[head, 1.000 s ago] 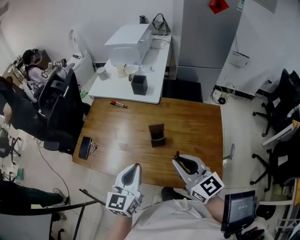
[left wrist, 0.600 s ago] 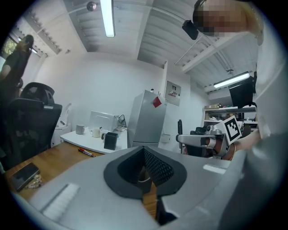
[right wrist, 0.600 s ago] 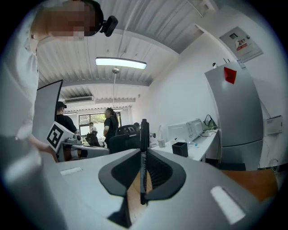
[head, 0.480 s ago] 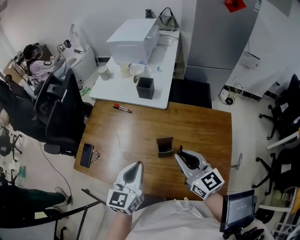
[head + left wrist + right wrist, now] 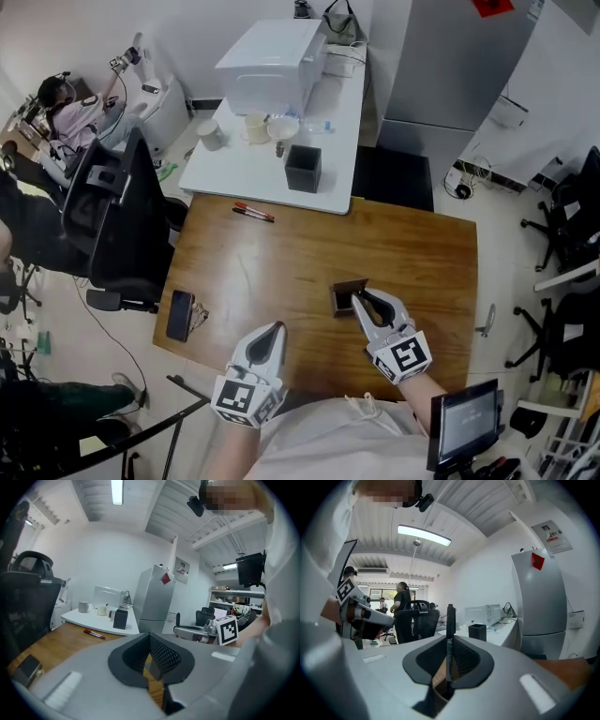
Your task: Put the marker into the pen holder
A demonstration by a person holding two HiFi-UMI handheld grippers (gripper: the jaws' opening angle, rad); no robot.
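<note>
Right hand-held gripper (image 5: pixel 362 299) is clenched on a black marker (image 5: pixel 450 620). The marker stands upright between the pads, its top poking above them in the right gripper view. In the head view this gripper's tips sit at the right edge of the brown pen holder (image 5: pixel 345 296), right of centre in the lower half of the frame. Whether the marker's lower end is already inside the holder cannot be told.

Left hand-held gripper (image 5: pixel 273 330) is at the lower middle of the frame, over the near edge of the wooden counter (image 5: pixel 300 253), with its jaws closed and nothing between them. Two red pens (image 5: pixel 253 212) lie at the counter's far edge, upper left of the holder. A phone (image 5: pixel 179 315) lies at the left edge.
</note>
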